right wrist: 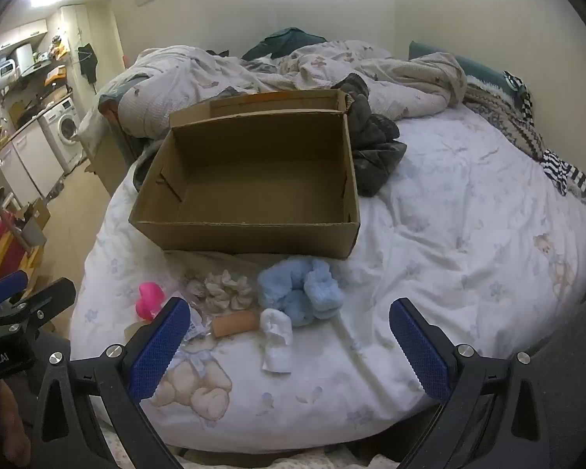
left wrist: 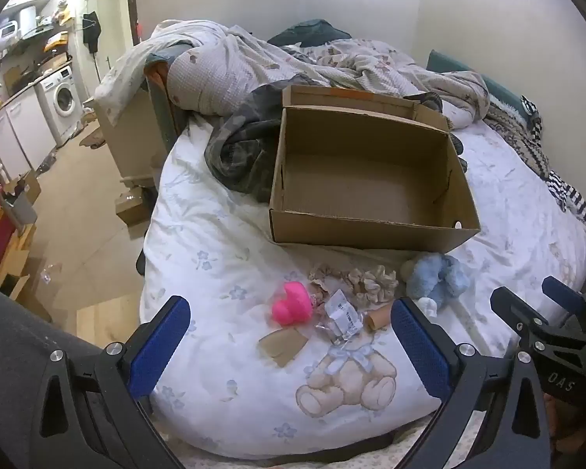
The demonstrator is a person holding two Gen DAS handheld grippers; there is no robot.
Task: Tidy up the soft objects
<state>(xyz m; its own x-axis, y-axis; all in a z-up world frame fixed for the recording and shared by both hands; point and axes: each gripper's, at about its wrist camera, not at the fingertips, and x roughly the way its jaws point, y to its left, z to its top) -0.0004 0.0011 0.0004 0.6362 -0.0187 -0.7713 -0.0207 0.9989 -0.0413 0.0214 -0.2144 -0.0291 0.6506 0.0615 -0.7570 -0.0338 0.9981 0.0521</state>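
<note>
Left hand-held gripper [left wrist: 289, 336] and right hand-held gripper [right wrist: 289, 336] wide open, empty; nothing boxed yet. Next: grasp blue plush [right wrist: 299, 291], drop into cardboard box [right wrist: 246, 230].

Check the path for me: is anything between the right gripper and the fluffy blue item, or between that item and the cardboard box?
Nothing visible blocks either. The right gripper is open, with only a small white sock lying just short of the fluffy blue item. Bare bedsheet separates that item from the empty cardboard box.
</note>
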